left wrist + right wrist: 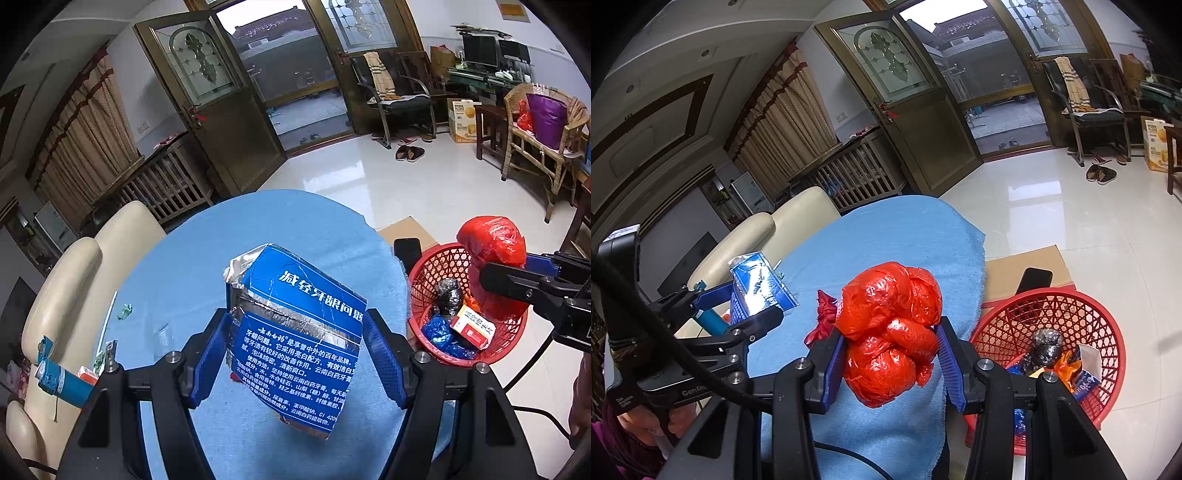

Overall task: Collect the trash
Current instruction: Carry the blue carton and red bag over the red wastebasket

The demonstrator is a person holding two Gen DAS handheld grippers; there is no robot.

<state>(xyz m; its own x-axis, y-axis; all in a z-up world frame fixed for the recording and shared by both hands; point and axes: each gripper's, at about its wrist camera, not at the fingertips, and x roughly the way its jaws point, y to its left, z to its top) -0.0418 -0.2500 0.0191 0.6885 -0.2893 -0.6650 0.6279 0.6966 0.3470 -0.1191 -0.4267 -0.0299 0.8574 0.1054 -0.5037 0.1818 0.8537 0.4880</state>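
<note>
A home living room — sofa, curtains, slippers

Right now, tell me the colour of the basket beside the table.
Red, an open lattice basket; it shows best in the right wrist view.

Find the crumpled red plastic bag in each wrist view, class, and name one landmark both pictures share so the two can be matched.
Left wrist view: the red plastic bag sits at the right edge, above the red basket, held in the right gripper.
Right wrist view: the bag fills the centre, clamped between the blue pads, over the blue cloth.
Shared landmark: the red basket, right of the cloth in both.
</note>
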